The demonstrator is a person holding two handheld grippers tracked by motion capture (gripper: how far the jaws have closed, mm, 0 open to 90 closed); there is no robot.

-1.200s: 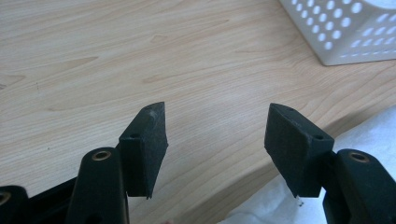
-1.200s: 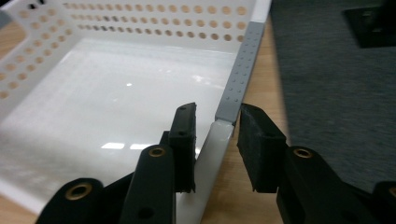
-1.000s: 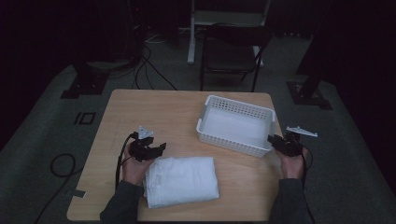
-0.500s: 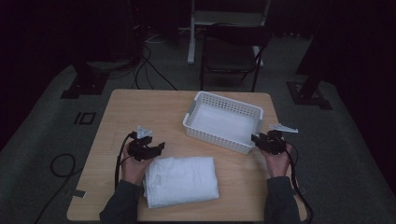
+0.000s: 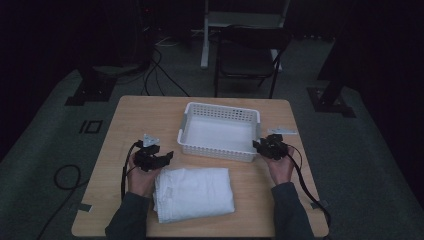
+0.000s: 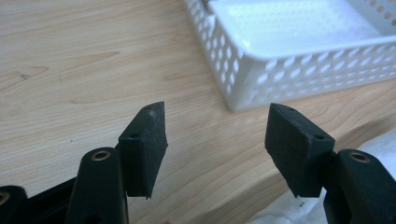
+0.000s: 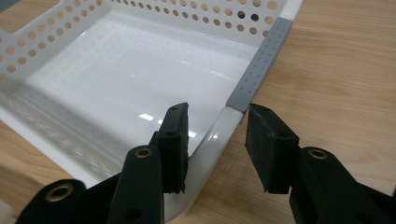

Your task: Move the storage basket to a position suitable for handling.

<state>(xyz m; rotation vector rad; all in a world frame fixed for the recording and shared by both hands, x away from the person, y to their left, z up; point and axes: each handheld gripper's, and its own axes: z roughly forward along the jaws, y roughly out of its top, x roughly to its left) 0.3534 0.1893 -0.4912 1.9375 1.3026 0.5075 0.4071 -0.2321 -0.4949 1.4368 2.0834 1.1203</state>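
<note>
Our L tongs [image 5: 169,155] sit low w/ jaws apart, nothing btwn them, forearm coming in from the near edge. Our R tongs [image 5: 256,145] straddle a rim, jaws just been closing; the inner pad touches, the outer stands off. R wrist straight, hand [image 5: 280,167] behind.

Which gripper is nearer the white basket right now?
Right. The right gripper is at the white basket, jaws astride its near right corner rim. The left gripper sits apart from its left end, beside the folded cloth, jaws open.
</note>
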